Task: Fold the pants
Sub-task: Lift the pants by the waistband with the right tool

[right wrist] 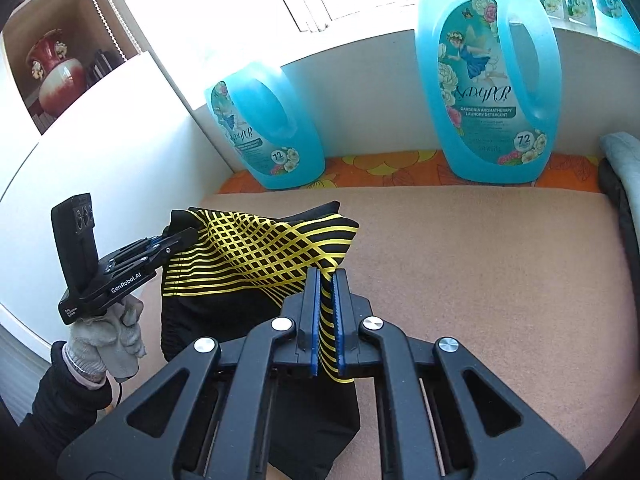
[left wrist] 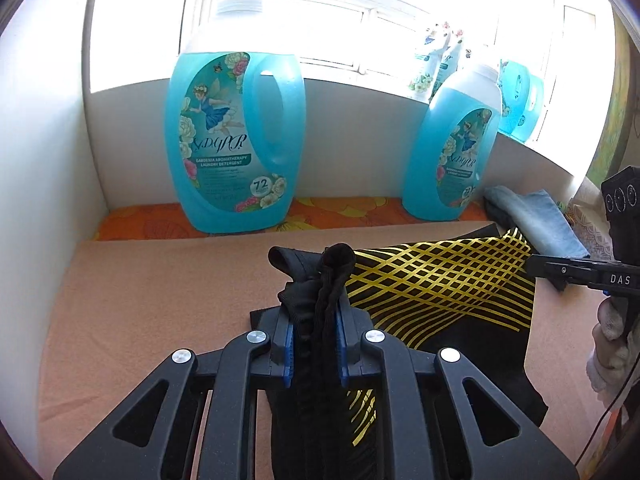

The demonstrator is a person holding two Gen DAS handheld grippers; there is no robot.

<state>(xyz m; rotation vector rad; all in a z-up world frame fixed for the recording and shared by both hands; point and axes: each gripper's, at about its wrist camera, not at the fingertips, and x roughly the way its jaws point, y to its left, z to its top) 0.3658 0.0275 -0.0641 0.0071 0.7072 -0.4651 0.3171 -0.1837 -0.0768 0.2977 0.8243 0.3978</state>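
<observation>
While clamped, pants (right wrist: 256, 248) stretched tool-to-tool.

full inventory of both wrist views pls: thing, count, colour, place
pants: 1, black with yellow lattice print, held up over the mat between both grippers
mat: 1, peach, work surface
floral cloth: 1, orange and yellow, strip behind the mat
detergent jugs: 2, blue, on the floral cloth by the wall; more on the sill
folded clothes: small pile, light blue and dark, mat's right end
vase: 1, red and white, shelf at left
left gripper: fingers shut on bunched black fabric
right gripper: fingers shut on printed edge
</observation>
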